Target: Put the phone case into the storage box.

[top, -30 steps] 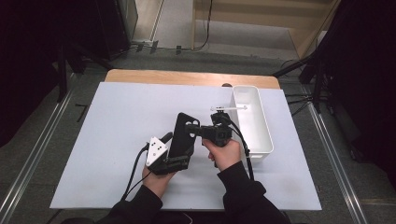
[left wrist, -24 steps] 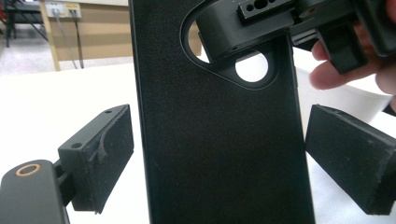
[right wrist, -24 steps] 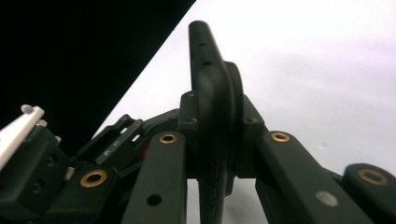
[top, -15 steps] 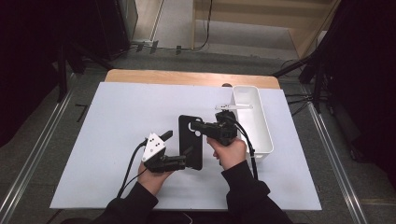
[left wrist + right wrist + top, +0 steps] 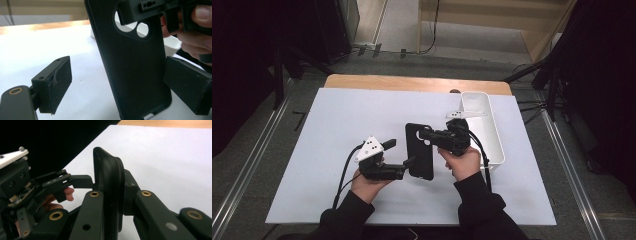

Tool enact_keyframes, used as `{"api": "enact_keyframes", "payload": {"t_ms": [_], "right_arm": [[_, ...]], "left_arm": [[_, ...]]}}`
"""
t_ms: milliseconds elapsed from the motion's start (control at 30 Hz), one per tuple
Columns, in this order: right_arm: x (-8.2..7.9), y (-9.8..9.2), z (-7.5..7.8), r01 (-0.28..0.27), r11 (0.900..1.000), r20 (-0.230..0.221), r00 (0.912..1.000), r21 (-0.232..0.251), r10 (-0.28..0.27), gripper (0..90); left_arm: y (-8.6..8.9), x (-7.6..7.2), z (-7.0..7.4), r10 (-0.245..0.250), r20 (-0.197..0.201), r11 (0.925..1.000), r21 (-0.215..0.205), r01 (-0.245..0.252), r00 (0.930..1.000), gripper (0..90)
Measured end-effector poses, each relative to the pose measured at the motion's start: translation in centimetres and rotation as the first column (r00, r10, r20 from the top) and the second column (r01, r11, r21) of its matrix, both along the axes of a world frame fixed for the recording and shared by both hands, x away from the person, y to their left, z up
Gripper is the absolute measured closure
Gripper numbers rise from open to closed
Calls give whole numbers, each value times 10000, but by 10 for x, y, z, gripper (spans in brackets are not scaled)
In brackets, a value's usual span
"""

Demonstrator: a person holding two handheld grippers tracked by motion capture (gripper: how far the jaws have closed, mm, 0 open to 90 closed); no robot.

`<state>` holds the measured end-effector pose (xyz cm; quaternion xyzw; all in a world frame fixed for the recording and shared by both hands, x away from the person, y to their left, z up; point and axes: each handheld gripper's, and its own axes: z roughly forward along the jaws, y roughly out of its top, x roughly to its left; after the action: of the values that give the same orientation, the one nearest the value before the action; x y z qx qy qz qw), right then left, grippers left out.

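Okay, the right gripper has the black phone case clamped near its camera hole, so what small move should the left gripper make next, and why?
Probably close the left gripper on the lower half of the black rubbery phone case. Its jaws stand open on either side of the case, one pad at its right edge, the other apart from it. The right gripper is shut on the top end alone, so a second grip would likely steady the case.

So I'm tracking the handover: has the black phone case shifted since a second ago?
Yes. The phone case has tipped upright and sits lower, slightly closer to the white bin.
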<state>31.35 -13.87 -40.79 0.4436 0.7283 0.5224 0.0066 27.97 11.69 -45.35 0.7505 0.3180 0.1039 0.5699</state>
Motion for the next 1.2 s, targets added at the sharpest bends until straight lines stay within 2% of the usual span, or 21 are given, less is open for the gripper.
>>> {"api": "enact_keyframes", "payload": {"t_ms": [67, 100, 167, 333, 433, 533, 633, 700, 733, 767, 833, 933, 1000, 1100, 1200], "right_arm": [[-1, -1, 1, -136, 9999, 204, 9997, -46, 137, 801], [-2, -2, 1, -255, 9997, 267, 9993, -54, 256, 802], [-3, -2, 2, -455, 9989, 522, 9976, -85, 459, 801], [-5, -5, 3, -1013, 9949, 1232, 9873, 16, 1003, 801], [-8, -7, 3, -1200, 9924, 1596, 9795, -268, 1228, 801], [-9, -9, 2, -1549, 9876, 1794, 9712, -251, 1569, 801], [-10, -12, -1, -1851, 9827, 1763, 9670, -106, 1841, 801], [-11, -14, -2, -2011, 9796, 1792, 9636, -14, 1981, 801], [-11, -15, -2, -2117, 9773, 1898, 9596, 15, 2075, 801], [-12, -16, -2, -2152, 9765, 1898, 9592, 94, 2095, 801], [-13, -17, -3, -2289, 9732, 1877, 9570, 209, 2210, 801], [-16, -18, -5, -2501, 9682, 2109, 9469, 88, 2427, 801], [-18, -19, -5, -2679, 9635, 2249, 9389, 24, 2605, 801], [-20, -18, -5, -2825, 9593, 2231, 9350, -5, 2755, 801], [-23, -17, -5, -3049, 9524, 2397, 9241, -78, 2978, 801]], "left_arm": [[2, 1, 1, -391, -127, 9992, -11, 391, 9992, 95], [3, 1, 1, -476, -91, 9989, 39, 476, 9988, 128], [5, 2, 3, -591, -24, 9983, -12, 591, 9982, 133], [10, 4, 7, -1180, 25, 9930, -86, 1180, 9930, 133], [12, 5, 9, -1442, -23, 9895, -82, 1442, 9895, 133], [14, 7, 10, -1704, -34, 9853, -140, 1704, 9854, 133], [16, 8, 11, -2006, -102, 9794, -234, 2004, 9796, 133], [17, 8, 12, -2029, 53, 9791, -130, 2030, 9792, 133], [17, 8, 12, -2105, 79, 9774, -163, 2106, 9776, 133], [18, 8, 12, -2189, 57, 9755, -229, 2189, 9757, 134], [19, 9, 12, -2433, 128, 9693, -334, 2436, 9699, 134], [19, 9, 13, -2867, 331, 9574, -260, 2876, 9574, 141], [19, 9, 14, -3056, 425, 9517, -182, 3066, 9512, 141], [19, 10, 13, -3212, 534, 9468, -42, 3219, 9455, 141], [19, 10, 14, -3510, 700, 9358, -95, 3525, 9337, 171]]}}
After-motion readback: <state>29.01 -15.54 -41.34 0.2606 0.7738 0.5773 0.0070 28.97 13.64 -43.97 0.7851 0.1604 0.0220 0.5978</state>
